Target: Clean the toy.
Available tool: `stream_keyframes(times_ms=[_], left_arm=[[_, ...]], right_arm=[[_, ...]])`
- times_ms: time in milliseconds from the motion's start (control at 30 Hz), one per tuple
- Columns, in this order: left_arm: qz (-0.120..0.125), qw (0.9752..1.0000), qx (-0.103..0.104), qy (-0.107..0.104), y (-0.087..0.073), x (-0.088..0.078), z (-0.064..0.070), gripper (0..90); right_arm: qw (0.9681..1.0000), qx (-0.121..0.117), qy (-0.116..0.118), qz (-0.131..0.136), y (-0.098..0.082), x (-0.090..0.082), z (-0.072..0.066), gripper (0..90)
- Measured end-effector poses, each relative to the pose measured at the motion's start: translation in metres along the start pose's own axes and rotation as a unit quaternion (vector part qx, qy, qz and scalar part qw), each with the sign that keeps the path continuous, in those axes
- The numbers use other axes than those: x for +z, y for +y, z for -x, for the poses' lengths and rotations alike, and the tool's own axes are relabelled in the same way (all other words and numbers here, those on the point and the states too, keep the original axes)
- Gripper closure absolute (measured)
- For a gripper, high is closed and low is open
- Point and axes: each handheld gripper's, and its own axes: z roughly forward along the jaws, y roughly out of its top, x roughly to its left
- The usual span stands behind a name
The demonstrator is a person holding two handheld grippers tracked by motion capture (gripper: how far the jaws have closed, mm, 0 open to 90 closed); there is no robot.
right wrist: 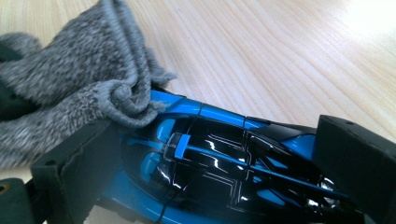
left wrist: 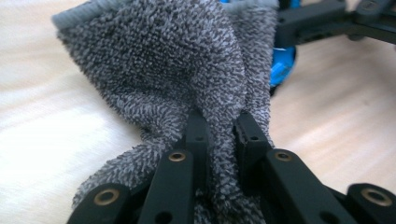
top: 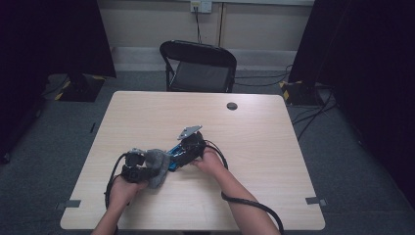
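No readable writing is seen. A grey terry-cloth rag [left wrist: 177, 74] is pinched between the left gripper [left wrist: 219, 135] jaws, draped against a glossy blue-and-black toy car [right wrist: 224, 172], which is clamped across by the right gripper [right wrist: 210, 177] above the pale wooden table [top: 274, 142].

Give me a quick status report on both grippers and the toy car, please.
Left gripper shut on grey cloth. Right gripper shut on blue-and-black toy car. Cloth touching car's end. Nothing in the way.
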Motion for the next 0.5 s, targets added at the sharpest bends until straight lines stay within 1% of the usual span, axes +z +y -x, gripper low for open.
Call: stream_keyframes(times_ms=[67, 100, 133, 167, 367, 500], left_arm=[[-0.004, 1.0, 0.007, -0.004, -0.002, 0.0, 0.006, 79.1], [-0.004, 0.9999, 0.01, -0.003, -0.002, 0.0, 0.008, 79.1], [-0.005, 0.9999, 0.01, -0.006, -0.003, 0.0, 0.01, 79.1], [-0.009, 0.9998, 0.01, -0.013, -0.003, 0.0, 0.012, 79.1], [-0.012, 0.9992, 0.019, -0.031, -0.006, 0.002, 0.024, 79.1], [-0.012, 0.9988, 0.033, -0.033, -0.006, 0.004, 0.031, 79.1]], right_arm=[[1.0, 0.0, 0.001, 0.0, 0.0, 0.0, 0.0, 1.3], [1.0, 0.0, 0.0, 0.0, 0.0, 0.0, 0.0, 1.2], [1.0, -0.003, 0.0, -0.001, 0.0, 0.0, 0.0, 1.2], [1.0, -0.003, 0.001, -0.001, 0.0, 0.0, 0.0, 1.2], [1.0, -0.002, 0.0, -0.002, 0.001, 0.0, 0.0, 1.2], [1.0, -0.002, 0.0, 0.0, 0.0, 0.0, 0.0, 1.3]])
